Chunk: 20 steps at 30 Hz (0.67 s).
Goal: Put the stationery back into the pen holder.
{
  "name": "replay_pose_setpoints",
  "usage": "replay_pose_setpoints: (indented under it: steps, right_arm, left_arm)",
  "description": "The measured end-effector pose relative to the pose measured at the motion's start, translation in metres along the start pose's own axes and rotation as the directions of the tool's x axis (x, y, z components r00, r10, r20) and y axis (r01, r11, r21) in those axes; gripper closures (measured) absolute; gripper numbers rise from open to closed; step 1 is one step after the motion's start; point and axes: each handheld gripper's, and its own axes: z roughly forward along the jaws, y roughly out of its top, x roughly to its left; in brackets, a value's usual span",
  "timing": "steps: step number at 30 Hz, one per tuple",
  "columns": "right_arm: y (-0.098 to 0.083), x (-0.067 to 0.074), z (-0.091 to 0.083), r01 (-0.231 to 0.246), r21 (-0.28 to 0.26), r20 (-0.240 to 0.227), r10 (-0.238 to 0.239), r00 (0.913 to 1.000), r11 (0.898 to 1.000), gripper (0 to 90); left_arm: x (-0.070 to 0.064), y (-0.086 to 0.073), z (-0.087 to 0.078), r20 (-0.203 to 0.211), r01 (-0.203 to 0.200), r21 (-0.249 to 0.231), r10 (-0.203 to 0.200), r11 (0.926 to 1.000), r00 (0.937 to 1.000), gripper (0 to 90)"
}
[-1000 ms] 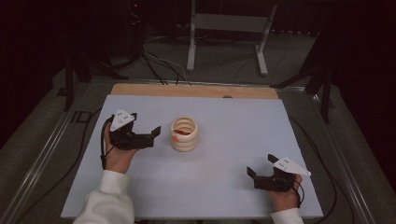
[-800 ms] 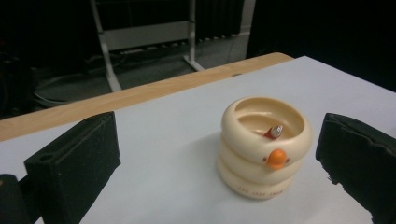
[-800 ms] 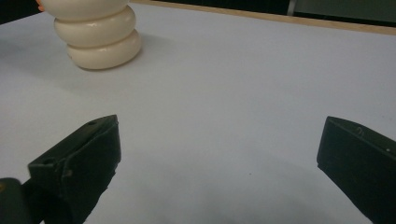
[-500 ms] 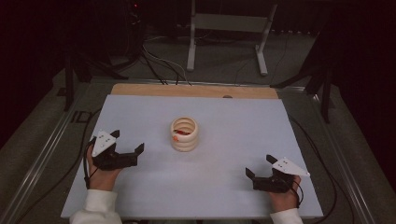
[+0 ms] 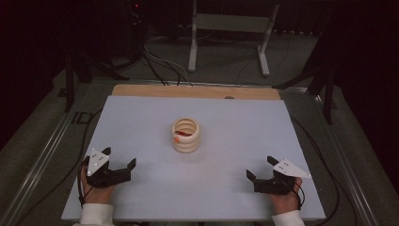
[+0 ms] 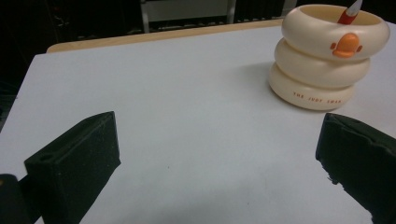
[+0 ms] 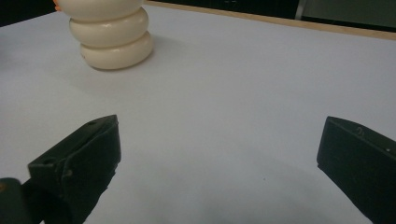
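Observation:
A cream holder [image 5: 185, 135] shaped like three stacked rings stands at the middle of the white table [image 5: 141, 117]. It bears an orange duck mark [image 6: 346, 45], and a red-and-white pen tip [image 6: 351, 10] sticks out of its top. My left gripper [image 5: 120, 158] rests open at the near left, well back from the holder, with nothing between its jaws. My right gripper [image 5: 261, 168] sits open at the near right, also holding nothing. The holder [image 6: 327, 60] stands ahead and to the right in the left gripper view [image 6: 217, 158]. In the right gripper view [image 7: 219, 163], the holder [image 7: 112, 37] stands at the upper left.
A wooden strip [image 5: 197, 92] runs along the table's far edge. Beyond it, the white legs of a metal stand [image 5: 226, 28] and loose cables [image 5: 160, 66] lie on the dark floor. Dark frame posts flank the table on both sides.
My left gripper has drawn back from beside the holder to the near left of the table, staying open. The right gripper has hardly moved.

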Motion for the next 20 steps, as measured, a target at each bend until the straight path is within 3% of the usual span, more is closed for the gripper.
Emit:
replay_pose_setpoints:
  steps: [7, 14, 20]
  right_arm:
    - [0.001, 0.0, 0.0, 0.003, -0.002, 0.001, -0.003, 1.0, 1.0, 0.4]
    - [0.0, -0.004, 0.0, 0.003, 0.006, 0.011, -0.003, 0.9999, 1.0, 0.4]
    - [-0.001, -0.005, 0.003, 0.003, 0.031, 0.028, -0.004, 0.9996, 1.0, 0.4]
  left_arm:
    - [-0.005, -0.009, -0.002, -0.021, -0.029, -0.002, 0.029, 0.9996, 0.9994, 0.3]
    - [-0.01, -0.006, -0.003, -0.011, -0.014, -0.042, 0.013, 0.999, 0.9998, 0.3]
    - [-0.011, -0.007, -0.001, -0.015, -0.01, -0.038, 0.01, 0.9992, 0.9998, 0.3]
